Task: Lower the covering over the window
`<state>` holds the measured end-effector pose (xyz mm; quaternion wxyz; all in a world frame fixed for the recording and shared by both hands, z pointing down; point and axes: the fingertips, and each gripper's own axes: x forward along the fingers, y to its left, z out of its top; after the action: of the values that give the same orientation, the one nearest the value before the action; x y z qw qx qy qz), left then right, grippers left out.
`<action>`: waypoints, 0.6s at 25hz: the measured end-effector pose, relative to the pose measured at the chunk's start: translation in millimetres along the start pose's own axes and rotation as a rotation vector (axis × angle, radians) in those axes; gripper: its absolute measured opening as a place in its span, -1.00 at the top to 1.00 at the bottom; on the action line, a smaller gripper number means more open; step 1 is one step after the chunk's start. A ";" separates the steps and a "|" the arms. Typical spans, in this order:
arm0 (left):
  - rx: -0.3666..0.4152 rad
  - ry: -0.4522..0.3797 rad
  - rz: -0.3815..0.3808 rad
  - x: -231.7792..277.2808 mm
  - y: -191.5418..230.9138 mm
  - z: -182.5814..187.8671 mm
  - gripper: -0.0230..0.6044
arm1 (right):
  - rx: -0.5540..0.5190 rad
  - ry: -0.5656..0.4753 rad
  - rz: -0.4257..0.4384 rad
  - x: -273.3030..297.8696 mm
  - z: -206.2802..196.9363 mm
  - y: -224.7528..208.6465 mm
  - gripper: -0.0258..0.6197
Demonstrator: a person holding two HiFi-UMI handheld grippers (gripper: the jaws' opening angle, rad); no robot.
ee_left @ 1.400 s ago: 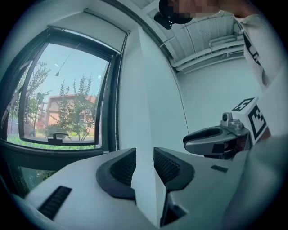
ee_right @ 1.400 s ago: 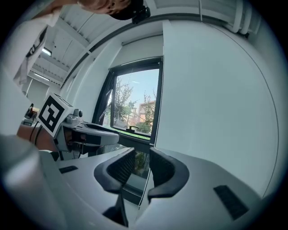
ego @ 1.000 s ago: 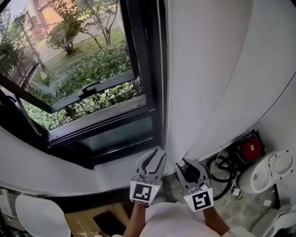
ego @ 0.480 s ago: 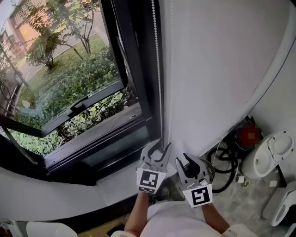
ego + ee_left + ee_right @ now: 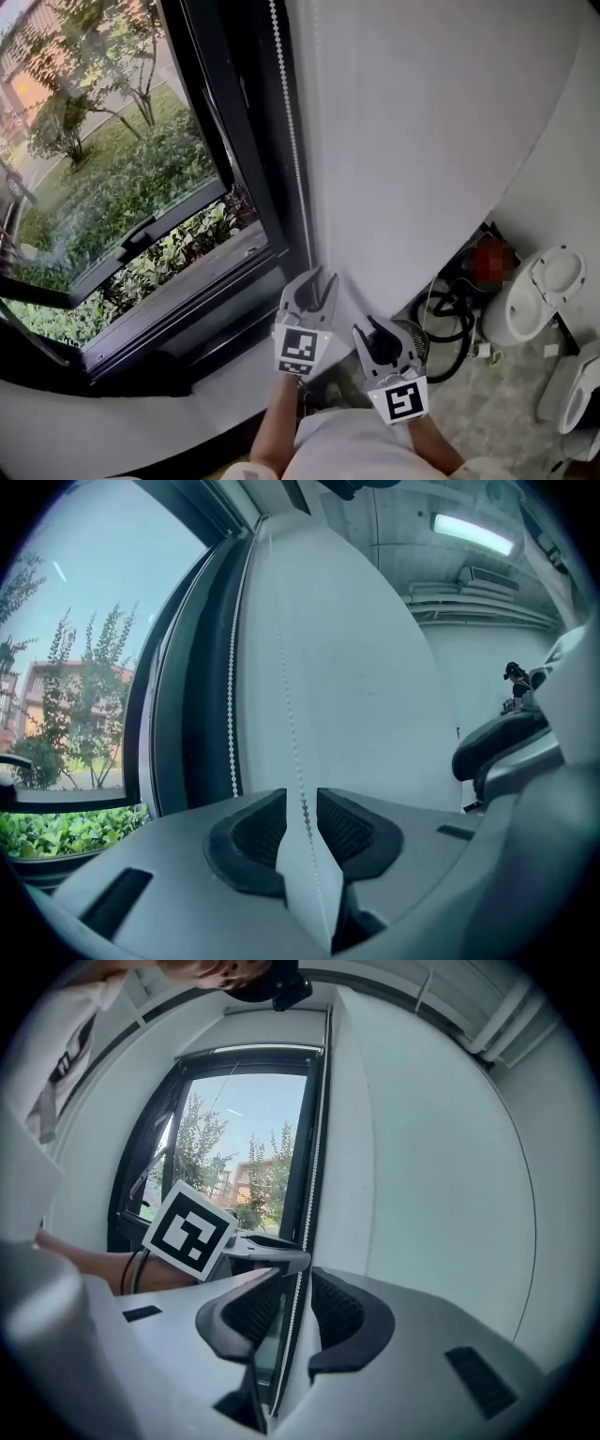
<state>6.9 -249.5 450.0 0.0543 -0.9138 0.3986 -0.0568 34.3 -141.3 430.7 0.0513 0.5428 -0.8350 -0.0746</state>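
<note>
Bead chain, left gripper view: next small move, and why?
Probably finish closing the left gripper on the chain: its jaws have just been closing and the chain runs between them, but gaps show on both sides of it.

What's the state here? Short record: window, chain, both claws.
window: tilted open, nothing lowered over the glass
bead chain: hangs at the window's right edge
left claw: open, jaws have just been closing, bead chain runs between them, pads not pressing on it
right claw: open, empty, behind the left claw, bead chain lined up beyond its gap
</note>
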 end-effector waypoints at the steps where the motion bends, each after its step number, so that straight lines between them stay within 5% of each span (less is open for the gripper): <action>1: 0.003 0.000 -0.003 2.4 0.3 -0.3 0.56 | -0.003 0.002 -0.005 -1.1 -0.4 -0.9 0.57; 6: 0.014 -0.008 0.000 4.2 0.0 1.1 0.85 | -0.018 0.014 -0.010 -6.4 -1.2 -2.6 0.57; 15: -0.021 -0.020 -0.053 -29.4 -14.1 2.8 0.87 | -0.014 -0.051 0.067 6.1 30.5 14.1 0.59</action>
<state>-2.3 -218.2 447.5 0.0472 -0.9250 0.3743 -0.0448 14.0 -139.2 403.3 0.0364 0.5122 -0.8531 -0.0926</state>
